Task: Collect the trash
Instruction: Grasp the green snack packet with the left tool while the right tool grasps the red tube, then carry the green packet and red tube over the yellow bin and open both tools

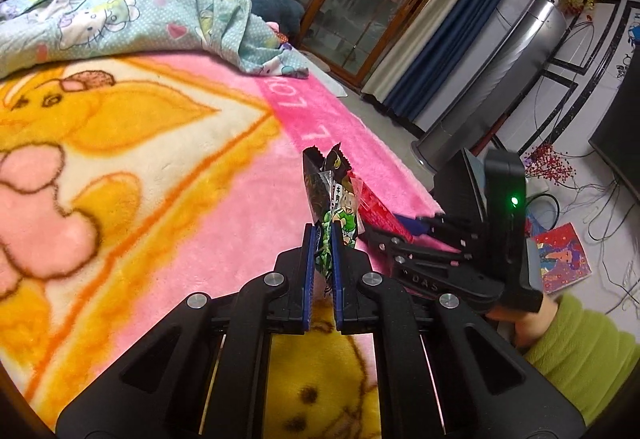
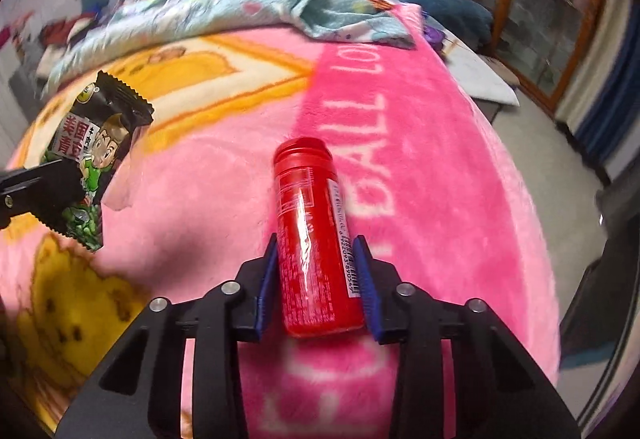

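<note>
Both tongs clamped: left tongs (image 1: 323, 239) on snack wrapper (image 1: 334, 199), right tongs (image 2: 318, 275) on red tube (image 2: 312, 231), near blanket (image 2: 440, 199) edge w/ open floor (image 2: 560, 167) beyond.

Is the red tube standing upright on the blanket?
No, the red tube lies flat on the pink blanket, between the right gripper's fingers.

"BALL LO" in white on the pink blanket (image 2: 400, 143); "DAS" on the right hand-held gripper (image 1: 404, 229).
</note>
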Tool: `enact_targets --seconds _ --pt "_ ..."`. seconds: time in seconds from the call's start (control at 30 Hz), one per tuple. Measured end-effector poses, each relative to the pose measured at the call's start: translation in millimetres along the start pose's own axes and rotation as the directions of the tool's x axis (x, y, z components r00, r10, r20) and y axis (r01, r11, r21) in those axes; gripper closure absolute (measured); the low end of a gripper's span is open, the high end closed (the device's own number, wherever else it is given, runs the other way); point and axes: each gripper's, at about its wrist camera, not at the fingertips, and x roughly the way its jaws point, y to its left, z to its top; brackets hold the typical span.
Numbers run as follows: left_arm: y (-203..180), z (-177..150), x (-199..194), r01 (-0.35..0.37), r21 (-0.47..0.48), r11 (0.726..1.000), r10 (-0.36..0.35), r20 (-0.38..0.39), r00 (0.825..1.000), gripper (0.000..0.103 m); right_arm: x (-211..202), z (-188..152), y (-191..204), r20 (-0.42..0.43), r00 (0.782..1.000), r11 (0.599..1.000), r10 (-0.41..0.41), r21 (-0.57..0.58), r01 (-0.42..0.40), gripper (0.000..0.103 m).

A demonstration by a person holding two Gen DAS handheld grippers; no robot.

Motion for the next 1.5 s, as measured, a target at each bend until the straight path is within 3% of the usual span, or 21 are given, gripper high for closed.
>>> enact_targets --seconds 0.23,0.7,1.5 --pt "-15.8 1.1 -5.0 0.016 0.036 0.999 -0.017 0.016 1.000 0.099 -37.4 -30.0 0.1 0.071 0.997 0.994 -0.006 0.106 -0.002 0.071" --pt "-69.0 -10.6 -14.4 0.072 0.147 0.987 -0.075 0.014 0.997 0.099 -137.5 -95.6 -26.6 0.200 0.972 0.956 -0.122 0.288 0.061 0.071" --pt "-160.1 -58.1 -17.3 0.178 0.356 0.917 -0.171 -0.050 0.984 0.099 -223.7 -190.6 -70.9 0.231 0.917 0.848 -0.324 0.500 0.174 0.071"
